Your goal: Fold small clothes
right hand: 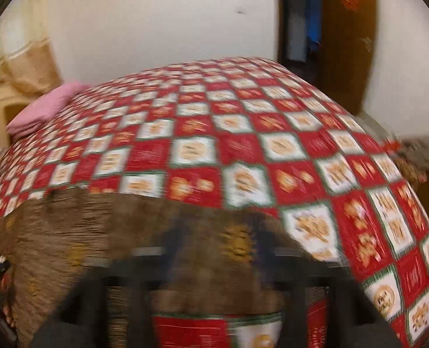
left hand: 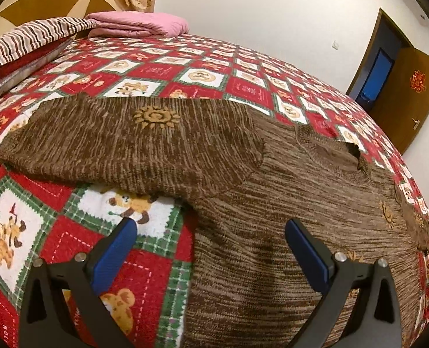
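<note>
Sweater [left hand: 272, 203] in brown knit lies flat on the bed [left hand: 168, 66], body toward 5 o'clock in the left wrist view, one sleeve [left hand: 127, 145] laid out toward 9 o'clock with a sun motif on it, neckline [left hand: 336, 156] up near 2 o'clock. We read it as spread for folding, no fold yet made on this side.

Left gripper [left hand: 211, 249] hovers over the sweater's side edge, jaws wide apart, nothing between them; one blue pad [left hand: 115, 249] sits over the bear-print quilt, the other [left hand: 307, 255] over the knit. We judge we are straddling that edge so a pinch there can carry the side or the sleeve inward.

Right wrist view is badly smeared. Right gripper [right hand: 214, 261] shows only as dark blur at 6 o'clock above the knit; from the spacing of the dark finger shapes we read the jaws as apart, and we see no cloth pinched in them. Sweater's other end fills 7 to 6 o'clock there.

Pink folded blanket [left hand: 139, 23] and striped cloth [left hand: 25, 43] sit at the far corner near 11 o'clock, well apart from the work. Open door [left hand: 409, 95] at 2 o'clock.
</note>
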Demonstrator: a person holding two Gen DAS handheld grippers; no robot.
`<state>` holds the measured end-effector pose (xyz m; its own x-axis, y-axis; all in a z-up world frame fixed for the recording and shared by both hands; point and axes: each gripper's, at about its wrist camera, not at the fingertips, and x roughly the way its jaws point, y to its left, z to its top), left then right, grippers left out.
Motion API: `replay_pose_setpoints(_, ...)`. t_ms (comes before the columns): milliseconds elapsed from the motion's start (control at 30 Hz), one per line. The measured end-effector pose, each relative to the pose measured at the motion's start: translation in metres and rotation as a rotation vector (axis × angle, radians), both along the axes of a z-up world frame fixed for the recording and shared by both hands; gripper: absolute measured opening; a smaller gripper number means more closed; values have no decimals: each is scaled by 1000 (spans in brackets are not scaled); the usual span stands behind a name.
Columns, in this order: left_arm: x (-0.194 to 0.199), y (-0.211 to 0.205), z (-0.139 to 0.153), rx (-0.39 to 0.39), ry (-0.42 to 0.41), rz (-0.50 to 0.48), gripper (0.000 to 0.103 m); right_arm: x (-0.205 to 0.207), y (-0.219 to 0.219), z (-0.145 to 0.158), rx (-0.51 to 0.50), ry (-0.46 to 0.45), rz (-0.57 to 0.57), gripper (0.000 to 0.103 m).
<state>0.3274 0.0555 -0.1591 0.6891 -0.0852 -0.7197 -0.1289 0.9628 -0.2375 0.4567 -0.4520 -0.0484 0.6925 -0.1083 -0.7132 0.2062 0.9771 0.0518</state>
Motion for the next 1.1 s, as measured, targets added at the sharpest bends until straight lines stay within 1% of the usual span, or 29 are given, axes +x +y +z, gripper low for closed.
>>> replay_pose_setpoints(67, 0, 0, 0, 0, -3, -1, 103, -9, -33, -15, 16, 8, -75, 75)
replay_pose_setpoints(133, 0, 0, -1, 0, -3, -1, 103, -17, -67, -34, 87, 31, -145, 75)
replay_pose_setpoints(200, 1, 0, -1, 5, -2, -3, 103, -25, -97, -54, 169, 56, -213, 65)
replay_pose_setpoints(233, 0, 0, -1, 7, -2, -2, 103, -28, -106, -63, 204, 67, -227, 63)
replay_pose_setpoints(300, 0, -1, -1, 11, -2, -3, 103, -30, -116, -81, 258, 92, -228, 55)
replay_pose_setpoints(367, 0, -1, -1, 12, -3, -3, 103, -30, -115, -91, 298, 97, -197, 49)
replay_pose_setpoints(400, 0, -1, -1, 11, -3, -2, 103, -30, -111, -91, 290, 90, -177, 35)
replay_pose_setpoints(433, 0, -1, -1, 10, -4, -3, 103, -27, -103, -90, 284, 92, -137, 22)
replay_pose_setpoints(467, 0, -1, -1, 10, -3, -3, 103, -25, -99, -89, 285, 97, -119, 14)
replay_pose_setpoints(533, 0, -1, -1, 6, -5, -4, 103, -22, -86, -83, 244, 103, -98, 11)
replay_pose_setpoints(633, -1, 0, -1, -3, -10, -4, 103, -19, -60, -61, 176, 66, -57, 10)
replay_pose_setpoints(800, -3, 4, -1, -30, -22, -6, 103, -15, 3, 0, -32, -30, 38, 10)
replay_pose_setpoints(900, -4, 6, -1, -45, -27, -8, 103, -12, 54, 31, -133, -83, 135, 10)
replay_pose_setpoints(1033, -4, 7, -1, -60, -34, -10, 103, -4, 124, 53, -204, -99, 277, 10)
replay_pose_setpoints(1100, -4, 8, -1, -65, -36, -10, 103, -3, 153, 53, -226, -96, 329, 10)
